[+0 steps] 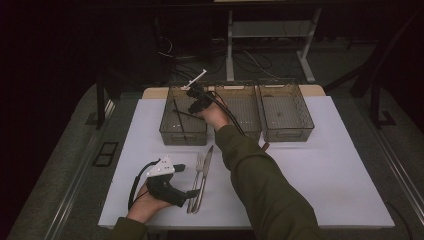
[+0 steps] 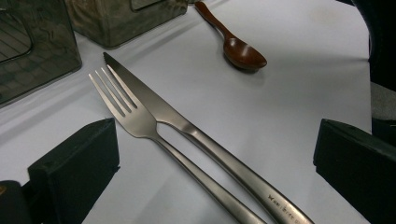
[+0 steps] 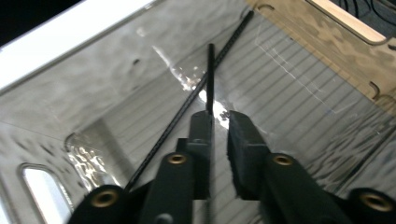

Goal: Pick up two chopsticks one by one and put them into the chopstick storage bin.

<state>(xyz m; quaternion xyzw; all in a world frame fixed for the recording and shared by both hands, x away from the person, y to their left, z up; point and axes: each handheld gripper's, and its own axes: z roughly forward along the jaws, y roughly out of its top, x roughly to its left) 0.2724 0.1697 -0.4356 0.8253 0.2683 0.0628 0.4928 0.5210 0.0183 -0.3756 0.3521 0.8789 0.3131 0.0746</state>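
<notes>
My right gripper (image 1: 196,103) reaches into the left clear bin (image 1: 167,117) at the back of the table. In the right gripper view its pads (image 3: 220,123) stand a little apart. A thin black chopstick (image 3: 210,74) lies against the inner face of the left pad, unpressed. A second chopstick (image 3: 227,46) lies slantwise on the bin floor. My left gripper (image 1: 186,180) rests near the front edge, open wide. A steel fork (image 2: 135,119) and knife (image 2: 152,95) lie side by side between its jaws (image 2: 217,140), untouched.
Two more clear bins (image 1: 245,115) (image 1: 286,112) stand to the right of the first one. A brown wooden spoon (image 2: 243,53) lies on the white table cover (image 1: 325,170) before the middle bin. The person's right forearm crosses the table's middle.
</notes>
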